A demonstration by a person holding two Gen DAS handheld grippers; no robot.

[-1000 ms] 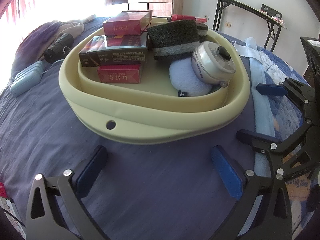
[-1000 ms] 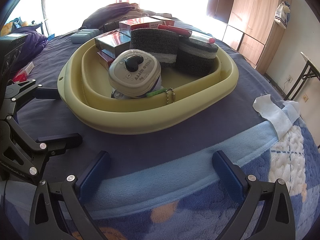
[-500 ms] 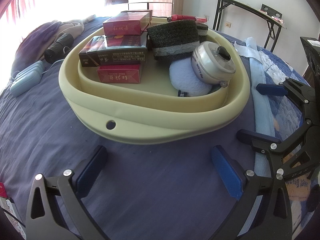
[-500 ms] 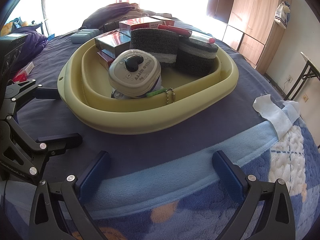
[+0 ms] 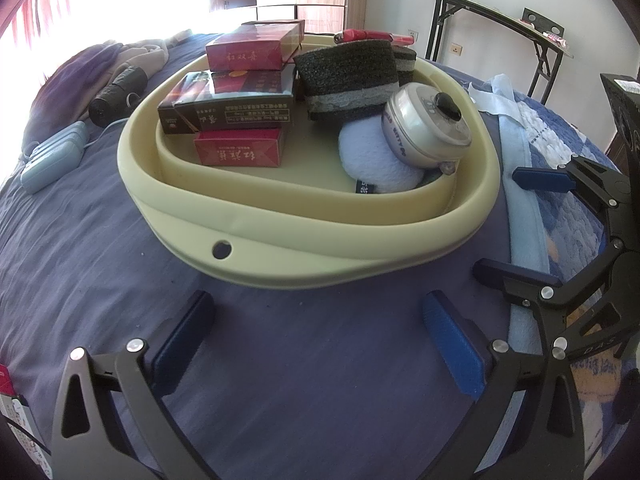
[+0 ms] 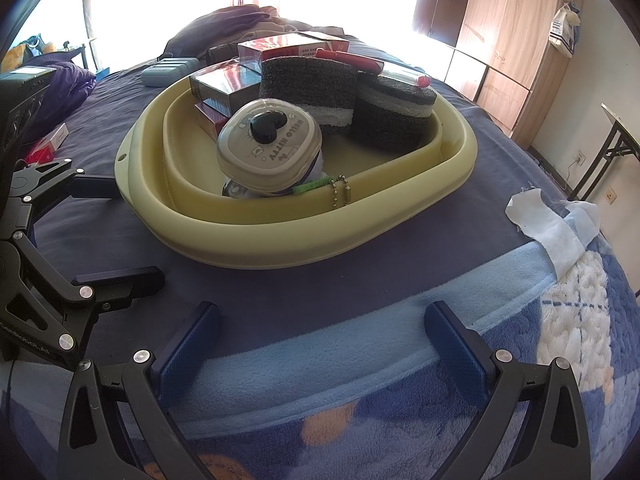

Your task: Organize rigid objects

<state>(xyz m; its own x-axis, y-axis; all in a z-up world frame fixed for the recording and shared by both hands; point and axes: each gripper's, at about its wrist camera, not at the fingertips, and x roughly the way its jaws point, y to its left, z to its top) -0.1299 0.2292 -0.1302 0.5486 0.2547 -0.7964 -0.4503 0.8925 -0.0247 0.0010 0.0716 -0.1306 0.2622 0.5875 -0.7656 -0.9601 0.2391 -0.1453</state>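
Note:
A pale yellow basin (image 5: 304,256) (image 6: 280,248) sits on the bed. It holds stacked red and dark cartons (image 5: 228,112) (image 6: 224,84), two dark foam blocks (image 5: 348,76) (image 6: 308,88), a round grey lidded box (image 5: 428,128) (image 6: 268,148) and a white puff (image 5: 376,164). My left gripper (image 5: 316,316) is open and empty in front of the basin. My right gripper (image 6: 320,328) is open and empty, also before the basin; it shows in the left wrist view (image 5: 516,224), and the left shows in the right wrist view (image 6: 116,232).
A pale blue case (image 5: 52,160) and a black roll (image 5: 116,96) lie left of the basin. A red pack (image 6: 48,144) lies on the sheet. A white cloth (image 6: 552,224) lies on the blue blanket (image 6: 360,412). A folding table (image 5: 500,16) and wardrobe (image 6: 500,40) stand beyond.

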